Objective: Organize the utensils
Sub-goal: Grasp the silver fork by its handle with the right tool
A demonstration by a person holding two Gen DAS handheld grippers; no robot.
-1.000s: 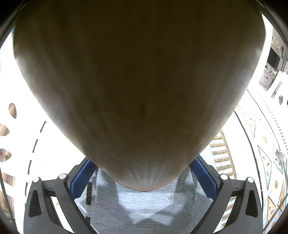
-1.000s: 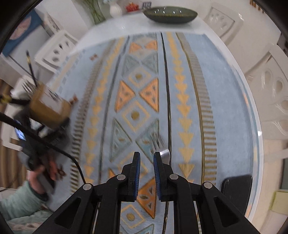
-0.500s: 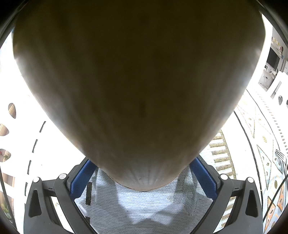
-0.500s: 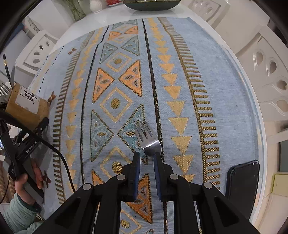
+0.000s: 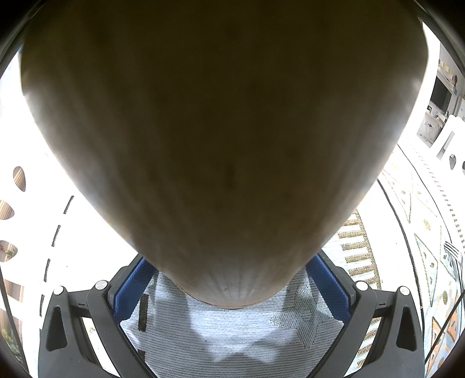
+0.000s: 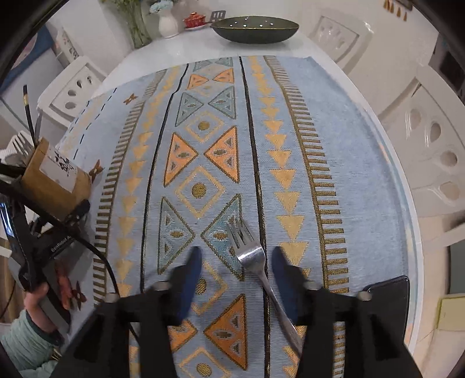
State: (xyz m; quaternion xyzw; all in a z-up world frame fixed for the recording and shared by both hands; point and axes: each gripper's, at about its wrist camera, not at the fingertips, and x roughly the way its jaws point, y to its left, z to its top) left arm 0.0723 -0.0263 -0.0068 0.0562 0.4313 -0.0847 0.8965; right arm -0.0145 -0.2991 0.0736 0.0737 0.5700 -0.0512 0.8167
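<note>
A wooden utensil holder fills the left wrist view, and my left gripper is shut on it, blue pads pressed to both sides. In the right wrist view the same holder sits at the left edge with forks and a dark stick in it. A metal fork lies on the patterned cloth, tines pointing away. My right gripper hangs over it with its jaws opening. The fork lies between the blurred pads, which do not touch it. That fork also shows at the right edge of the left wrist view.
A dark bowl, a white vase and a small red pot stand at the far end of the table. A black phone lies at the near right. White chairs ring the table.
The right gripper was shut on the fork; its jaws have now spread and the fork lies free on the cloth. The left gripper and the holder have not moved.
</note>
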